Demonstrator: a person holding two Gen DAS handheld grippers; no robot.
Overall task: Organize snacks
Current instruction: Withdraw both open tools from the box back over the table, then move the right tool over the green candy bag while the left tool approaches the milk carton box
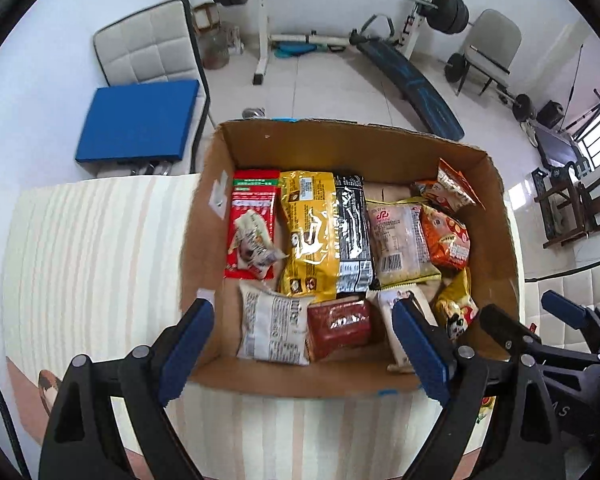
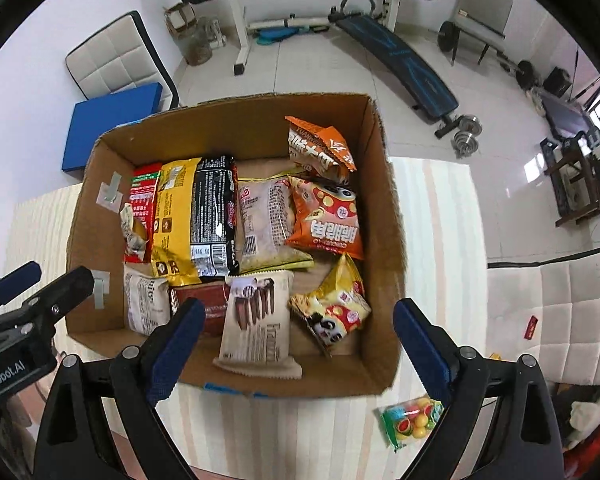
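A cardboard box [image 1: 380,148] [image 2: 236,128] on a striped tablecloth holds several snack packs: a red pack [image 1: 252,220], a yellow pack [image 1: 310,236] [image 2: 172,220], a black pack [image 1: 352,232] [image 2: 214,216], a pale bun pack [image 1: 400,240] [image 2: 264,224], orange packs [image 1: 448,236] [image 2: 328,216], a white pack [image 1: 272,324], a dark red bar [image 1: 340,322] and a wafer pack [image 2: 260,320]. My left gripper [image 1: 304,344] hangs open above the box's near edge, nothing between its fingers. My right gripper [image 2: 296,344] is open too, empty, above the near right part of the box.
A small bag of colourful candy [image 2: 410,420] lies on the tablecloth [image 2: 432,240] outside the box, near my right finger. A quilted white chair [image 2: 560,312] stands at right. A blue cushion [image 1: 136,120], weight bench [image 1: 412,80] and barbell rack sit on the floor beyond.
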